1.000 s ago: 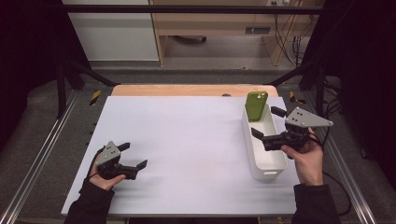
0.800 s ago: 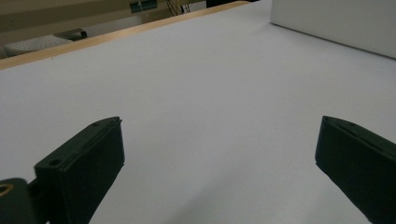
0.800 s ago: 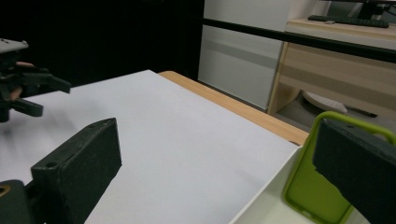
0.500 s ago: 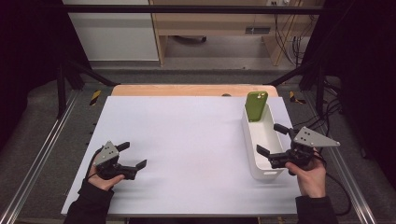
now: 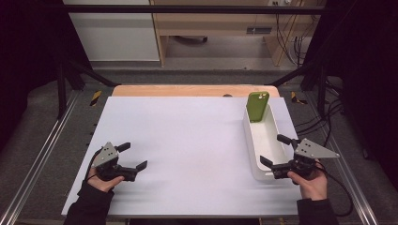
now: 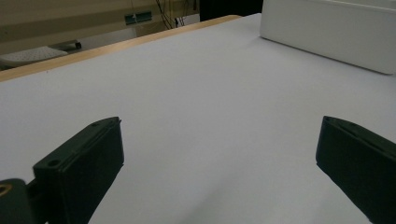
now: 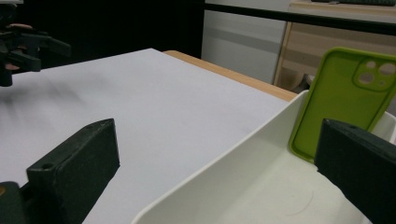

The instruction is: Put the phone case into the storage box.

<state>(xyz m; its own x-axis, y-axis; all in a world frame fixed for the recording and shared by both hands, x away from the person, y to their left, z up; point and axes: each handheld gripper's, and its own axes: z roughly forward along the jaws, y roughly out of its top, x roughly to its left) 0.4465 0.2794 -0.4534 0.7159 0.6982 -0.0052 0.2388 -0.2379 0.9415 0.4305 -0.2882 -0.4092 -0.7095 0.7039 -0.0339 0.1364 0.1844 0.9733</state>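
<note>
Leaning upright against the far wall of the white tray [image 5: 256, 157]: green phone case [image 5: 257, 106]. Right gripper [image 5: 279, 153], jaws apart and empty, at the near end. Left gripper [image 5: 133, 156], jaws apart, idle. Best approach: along the tray, pinching the case's edges squarely.

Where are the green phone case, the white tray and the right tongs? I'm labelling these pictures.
green phone case [image 5: 257, 106], high view, middle of its back.
white tray [image 5: 251, 151], high view, left wall.
right tongs [image 5: 275, 152], high view, midway between the jaw tips.
</note>
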